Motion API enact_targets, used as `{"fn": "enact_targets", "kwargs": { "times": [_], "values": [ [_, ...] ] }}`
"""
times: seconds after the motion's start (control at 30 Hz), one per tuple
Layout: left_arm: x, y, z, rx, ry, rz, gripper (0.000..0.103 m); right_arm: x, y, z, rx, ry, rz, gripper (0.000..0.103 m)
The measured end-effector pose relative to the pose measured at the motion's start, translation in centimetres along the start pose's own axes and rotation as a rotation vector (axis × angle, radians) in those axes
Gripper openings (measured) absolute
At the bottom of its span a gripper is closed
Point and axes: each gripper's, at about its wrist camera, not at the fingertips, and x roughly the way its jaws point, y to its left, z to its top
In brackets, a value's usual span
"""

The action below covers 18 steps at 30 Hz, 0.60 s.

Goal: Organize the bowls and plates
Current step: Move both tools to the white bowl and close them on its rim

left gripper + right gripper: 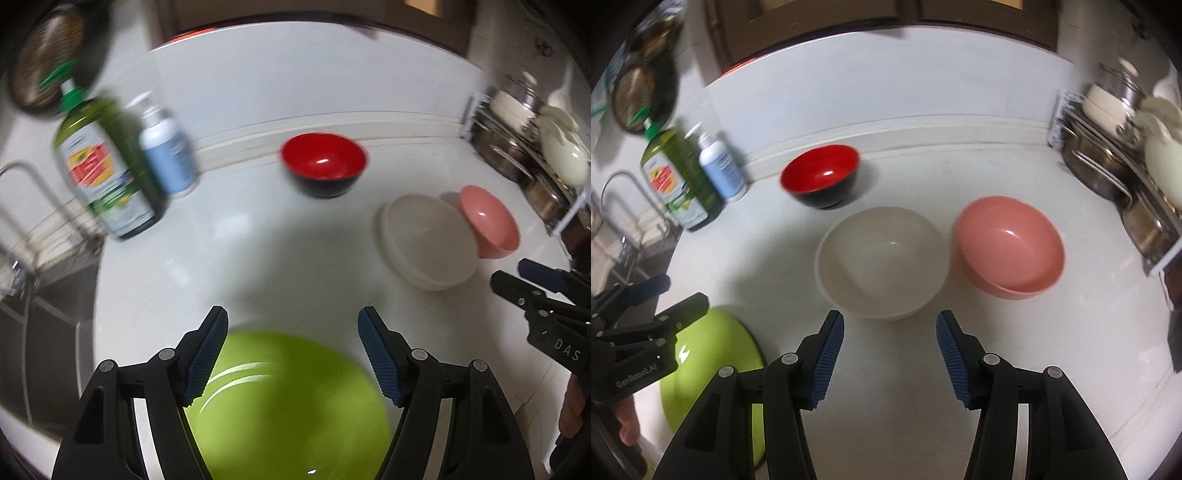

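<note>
On white desk (1052,332): lower released left gripper (291,341) jaws squarely astride green bowl (291,406) rim; keep released right gripper (890,345) clear of white bowl (882,258).

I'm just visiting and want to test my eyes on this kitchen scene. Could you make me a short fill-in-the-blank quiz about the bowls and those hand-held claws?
1. The left gripper, fingers spread, hovers over the round plastic bowl coloured ____.
2. Between the off-white plastic bowl and the steel rack sits a bowl coloured ____.
3. The bowl with a black outside is ____ inside.
4. The right gripper holds ____.

Missing words: green; pink; red; nothing
</note>
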Motion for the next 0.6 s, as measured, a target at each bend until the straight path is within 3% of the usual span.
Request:
{"fn": "enact_targets", "kwargs": {
  "times": [0.33, 0.6],
  "values": [
    [3.8, -4.2, 4.7, 0.098, -0.009, -0.074, 0.072, 2.6, -3.8, 1.1, 0.154, 0.022, -0.011, 0.053],
    [8.4, -6.9, 6.8, 0.17, 0.059, -0.118, 0.065, 5.3, -4.5, 1.8, 0.185, 0.063, 0.0, 0.045]
  ]
}}
